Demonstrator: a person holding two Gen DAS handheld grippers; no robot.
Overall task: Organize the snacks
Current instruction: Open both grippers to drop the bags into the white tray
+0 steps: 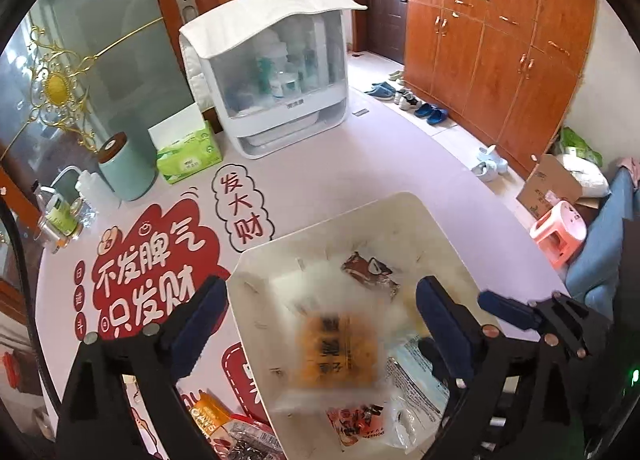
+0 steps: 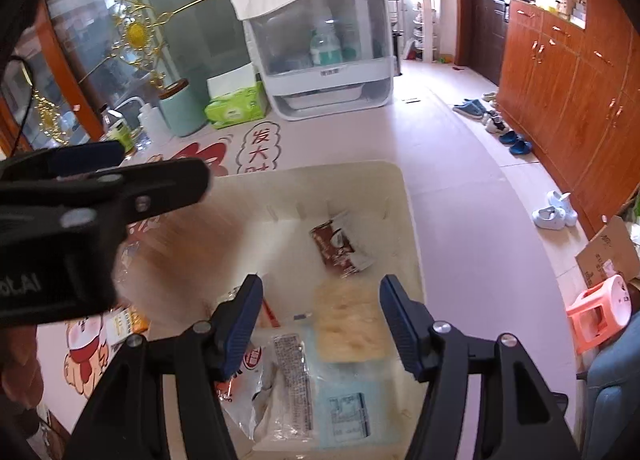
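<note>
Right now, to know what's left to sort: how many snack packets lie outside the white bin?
2, both left of the bin: an orange packet and a dark shiny packet beside it. More may be hidden.

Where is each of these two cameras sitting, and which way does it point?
Left wrist: on the left gripper, looking down and forward into the white bin of snacks; its open fingers and the right gripper show.
Right wrist: on the right gripper above the same bin, fingers open; the left gripper crosses at left.
Shared: bin, brown packet, white cabinet.
</note>
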